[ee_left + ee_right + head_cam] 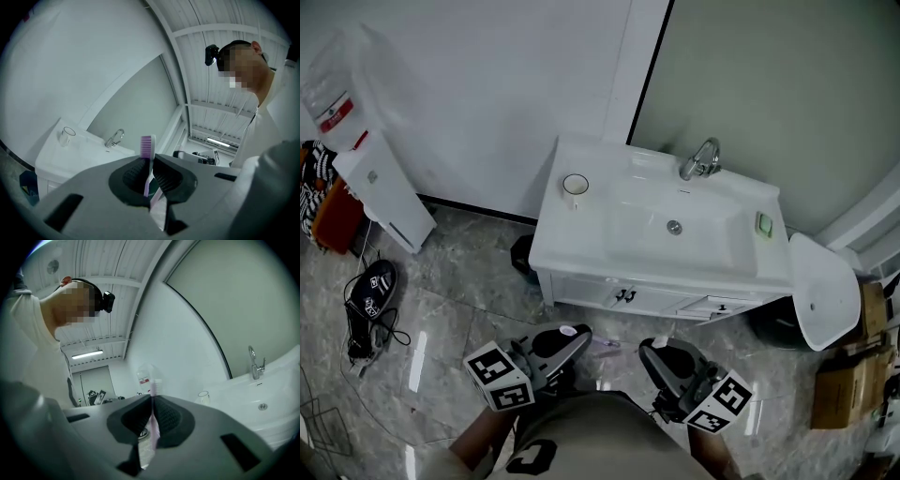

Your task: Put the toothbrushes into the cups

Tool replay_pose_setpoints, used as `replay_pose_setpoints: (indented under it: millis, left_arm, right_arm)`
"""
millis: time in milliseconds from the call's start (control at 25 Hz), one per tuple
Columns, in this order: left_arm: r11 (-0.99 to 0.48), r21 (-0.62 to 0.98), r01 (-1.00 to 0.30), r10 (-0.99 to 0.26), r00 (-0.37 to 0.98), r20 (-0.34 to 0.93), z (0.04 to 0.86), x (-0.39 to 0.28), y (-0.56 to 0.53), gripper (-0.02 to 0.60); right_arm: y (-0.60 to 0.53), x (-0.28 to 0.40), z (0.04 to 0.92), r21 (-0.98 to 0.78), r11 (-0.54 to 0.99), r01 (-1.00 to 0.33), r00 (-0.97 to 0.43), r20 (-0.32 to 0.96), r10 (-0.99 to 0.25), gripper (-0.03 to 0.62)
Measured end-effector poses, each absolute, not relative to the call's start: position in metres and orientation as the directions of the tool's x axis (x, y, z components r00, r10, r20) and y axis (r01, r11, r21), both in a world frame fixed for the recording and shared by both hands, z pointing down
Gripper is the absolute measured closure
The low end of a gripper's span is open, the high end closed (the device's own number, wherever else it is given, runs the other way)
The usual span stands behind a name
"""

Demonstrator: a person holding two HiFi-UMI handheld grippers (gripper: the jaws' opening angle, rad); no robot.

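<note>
Toothbrushes, two, in hand: left gripper [149,176] is pinching a purple toothbrush [148,149], right gripper [153,420] is pinching a pale toothbrush [154,387], both bristles-up; cup [575,187] is standing on the washbasin [600,246] at 11 o'clock (only one showing), so probably worth approaching level, then tipping each handle-first in.

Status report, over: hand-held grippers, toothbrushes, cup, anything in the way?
Left hand-held gripper shut on purple toothbrush. Right hand-held gripper shut on other toothbrush. Cup upright on sink counter, nothing blocking it.
</note>
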State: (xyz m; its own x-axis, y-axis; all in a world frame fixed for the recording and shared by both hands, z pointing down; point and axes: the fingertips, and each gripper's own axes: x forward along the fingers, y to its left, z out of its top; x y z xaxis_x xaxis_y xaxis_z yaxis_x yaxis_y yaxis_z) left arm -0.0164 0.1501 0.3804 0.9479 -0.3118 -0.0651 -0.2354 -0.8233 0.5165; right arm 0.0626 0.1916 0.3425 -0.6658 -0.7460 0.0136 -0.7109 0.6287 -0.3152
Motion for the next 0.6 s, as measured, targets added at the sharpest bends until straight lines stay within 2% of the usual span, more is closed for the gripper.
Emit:
replay_pose_setpoints:
  millis: [320, 600]
  left_arm:
    - [-0.809, 0.52, -0.272, -0.358, 0.931, -0.071, 0.383, -0.062, 0.131, 0.548]
    - [-0.782, 0.532, -0.325, -0.424, 0.903, -0.07, 0.383, -0.087, 0.119, 0.548]
  right_arm:
    - [0.172, 0.027, 0.352, -0.347, 0.611, -0.712, -0.662, 0.043, -0.748, 0.569]
    - [0.162, -0.001, 0.366, -0.388, 0.626, -0.676, -0.706, 0.095, -0.702, 0.569]
